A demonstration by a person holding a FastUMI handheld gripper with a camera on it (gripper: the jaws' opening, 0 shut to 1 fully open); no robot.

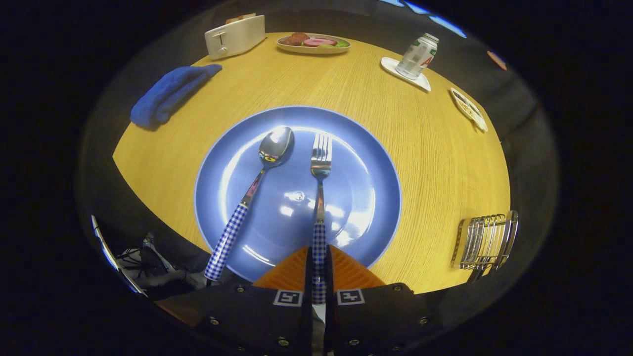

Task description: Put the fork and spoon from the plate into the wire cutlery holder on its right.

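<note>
Your fingers [319,267] are closed on the checked handle of the fork [320,198], which lies on the blue plate [376,198] right of the spoon [252,198]. The wire cutlery holder [487,241] stands on the bench [420,138] to the right, with bare wood between. A blue cloth [168,94] lies far left.

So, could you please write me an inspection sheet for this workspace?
Surface: round wooden table.
Job's things: fork and spoon lie side by side on the blue plate; wire cutlery holder stands right of the plate.
Clutter: toaster, blue cloth, dish of food, can on a coaster, small dish.
Grippers: gripper shut on fork handle.
Cables: dark tangle below the table edge, unclear.
Surroundings: dark booth.
</note>
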